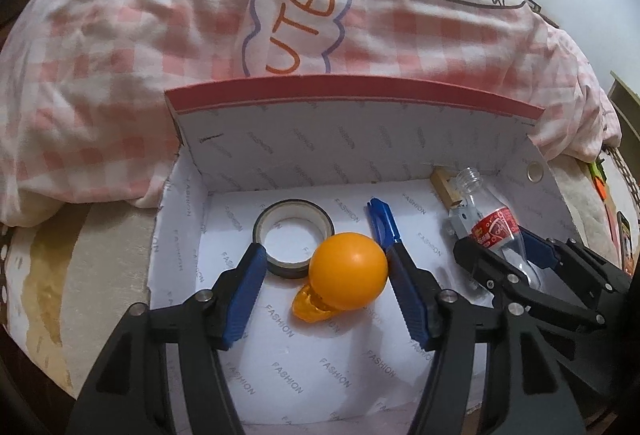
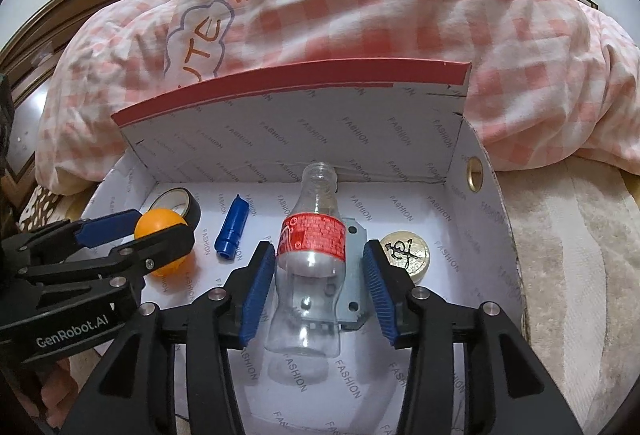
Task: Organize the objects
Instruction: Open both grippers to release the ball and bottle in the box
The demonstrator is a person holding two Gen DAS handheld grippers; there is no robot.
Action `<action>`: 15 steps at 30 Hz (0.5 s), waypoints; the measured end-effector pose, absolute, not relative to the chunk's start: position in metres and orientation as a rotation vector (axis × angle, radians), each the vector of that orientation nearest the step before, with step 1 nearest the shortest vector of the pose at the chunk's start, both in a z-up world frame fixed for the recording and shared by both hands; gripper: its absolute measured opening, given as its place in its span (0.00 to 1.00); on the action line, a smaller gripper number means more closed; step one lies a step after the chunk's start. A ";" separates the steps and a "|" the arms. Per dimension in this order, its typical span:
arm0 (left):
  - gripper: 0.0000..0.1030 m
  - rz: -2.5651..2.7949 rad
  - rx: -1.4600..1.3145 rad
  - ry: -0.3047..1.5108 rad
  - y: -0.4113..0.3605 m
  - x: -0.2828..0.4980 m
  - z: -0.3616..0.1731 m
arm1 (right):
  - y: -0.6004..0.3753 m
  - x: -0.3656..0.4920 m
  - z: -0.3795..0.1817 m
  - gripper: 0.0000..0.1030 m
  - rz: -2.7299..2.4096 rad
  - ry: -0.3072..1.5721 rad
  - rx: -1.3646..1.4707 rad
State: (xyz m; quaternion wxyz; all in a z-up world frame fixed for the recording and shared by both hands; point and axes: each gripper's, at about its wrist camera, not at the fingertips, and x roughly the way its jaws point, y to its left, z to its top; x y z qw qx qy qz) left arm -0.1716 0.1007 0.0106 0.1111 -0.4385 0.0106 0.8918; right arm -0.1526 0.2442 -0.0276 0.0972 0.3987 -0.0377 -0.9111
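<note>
A white "FASHION" box [image 1: 320, 143] with a red-edged lid stands open on a bed. An orange ball [image 1: 348, 271] lies on its floor between the fingers of my left gripper [image 1: 324, 251], which is open; there is a gap at the left pad and the right pad sits close to the ball. A capless clear bottle with a red label [image 2: 310, 247] lies between the fingers of my right gripper [image 2: 318, 246], also open, with a clear gap at the right pad. The right wrist view shows the left gripper [image 2: 136, 231] around the ball [image 2: 160, 225].
Also in the box are a tape roll [image 1: 294, 231], a blue plastic cap [image 2: 234, 227], a grey metal bracket [image 2: 354, 275] under the bottle, a gold round lid [image 2: 406, 253] and a wooden block [image 1: 444, 187]. A pink checked quilt [image 1: 120, 55] is heaped behind the box.
</note>
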 end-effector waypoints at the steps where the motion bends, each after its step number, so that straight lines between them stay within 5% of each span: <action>1: 0.61 2.621 -1.283 0.033 0.100 -0.171 0.012 | 0.243 -0.154 -0.027 0.47 -2.699 -0.112 1.181; 15: 0.61 2.637 -1.261 0.049 0.098 -0.168 0.015 | 0.243 -0.154 -0.027 0.49 -2.699 -0.114 1.181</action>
